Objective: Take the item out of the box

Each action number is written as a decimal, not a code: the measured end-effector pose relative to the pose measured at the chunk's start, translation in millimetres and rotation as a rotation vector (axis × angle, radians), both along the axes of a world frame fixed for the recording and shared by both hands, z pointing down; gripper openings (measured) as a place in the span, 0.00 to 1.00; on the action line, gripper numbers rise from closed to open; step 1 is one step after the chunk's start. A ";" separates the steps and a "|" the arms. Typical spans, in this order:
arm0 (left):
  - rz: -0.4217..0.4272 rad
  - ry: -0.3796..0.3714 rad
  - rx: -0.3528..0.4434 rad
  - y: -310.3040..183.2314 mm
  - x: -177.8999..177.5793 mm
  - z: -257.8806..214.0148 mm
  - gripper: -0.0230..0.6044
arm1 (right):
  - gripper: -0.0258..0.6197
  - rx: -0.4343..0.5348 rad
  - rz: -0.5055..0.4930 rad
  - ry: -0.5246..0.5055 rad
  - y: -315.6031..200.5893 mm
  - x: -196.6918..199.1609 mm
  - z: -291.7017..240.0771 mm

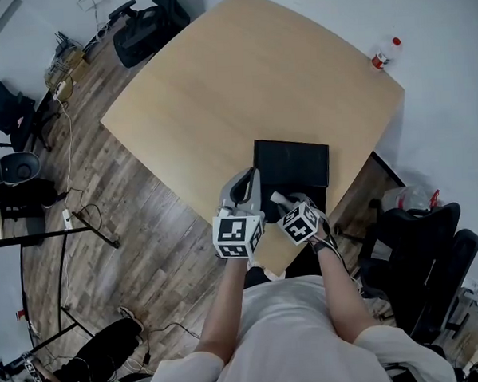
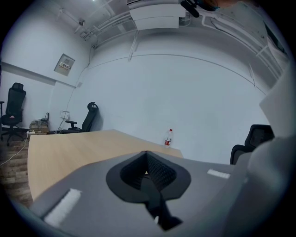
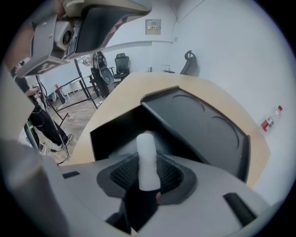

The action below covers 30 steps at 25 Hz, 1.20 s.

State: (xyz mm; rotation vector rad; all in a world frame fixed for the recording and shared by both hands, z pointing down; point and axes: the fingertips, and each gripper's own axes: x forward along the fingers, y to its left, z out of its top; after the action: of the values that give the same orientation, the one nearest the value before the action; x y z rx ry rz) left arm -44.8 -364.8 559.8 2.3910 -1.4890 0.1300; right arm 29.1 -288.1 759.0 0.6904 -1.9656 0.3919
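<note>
On my left, the left tongs [image 2: 147, 159] are closed, pad against pad with nothing between them. They are raised and face across the bare desk [image 1: 218, 91] toward the far wall.

Just right of them, the right tongs [image 3: 148, 175] grip 1 white cylinder [image 3: 147, 152] by its lower end. It stands upright between the 2 pads, its top well clear of them. From the head view, both tongs sit side by side at the desk's near edge, close to my body.

The cylinder is above the open black box [image 3: 111, 132], whose inside is too dark for me to tell what it holds. The lid [image 3: 199, 122] lies folded open just beyond, with 2 round hollows pressed into it.

At the far right corner stands 1 water bottle [image 1: 384, 53], well apart from the box.
</note>
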 end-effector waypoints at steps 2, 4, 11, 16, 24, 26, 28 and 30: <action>0.006 -0.002 0.005 1.8 1.4 -2.5 0.05 | 0.24 0.014 0.009 -0.001 -0.3 1.8 -6.2; 0.016 -0.001 0.012 4.2 3.8 -6.1 0.05 | 0.24 0.033 0.015 -0.003 0.0 3.3 -13.4; 0.038 0.011 0.041 9.3 9.1 -20.3 0.05 | 0.24 0.135 0.073 -0.025 -6.6 10.0 -48.1; 0.052 0.027 0.050 14.6 13.4 -33.5 0.05 | 0.24 0.266 0.145 -0.031 -17.4 21.4 -80.4; 0.073 -0.018 0.120 28.2 14.5 -49.7 0.05 | 0.23 0.406 0.273 -0.095 -25.8 36.9 -133.9; 0.076 -0.030 0.139 31.6 15.0 -54.8 0.05 | 0.23 0.441 0.297 -0.125 -25.8 40.4 -148.3; 0.085 -0.046 0.163 35.6 16.4 -59.9 0.05 | 0.23 0.478 0.327 -0.157 -25.6 44.7 -162.3; 0.094 -0.058 0.182 40.0 17.4 -65.0 0.05 | 0.23 0.516 0.362 -0.184 -24.3 49.1 -177.4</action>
State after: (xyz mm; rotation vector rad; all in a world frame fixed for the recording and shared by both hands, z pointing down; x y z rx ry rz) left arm -27.4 -324.8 494.8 2.6244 -1.4711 0.0895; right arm 78.2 -312.3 581.6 1.3934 -2.1356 0.1608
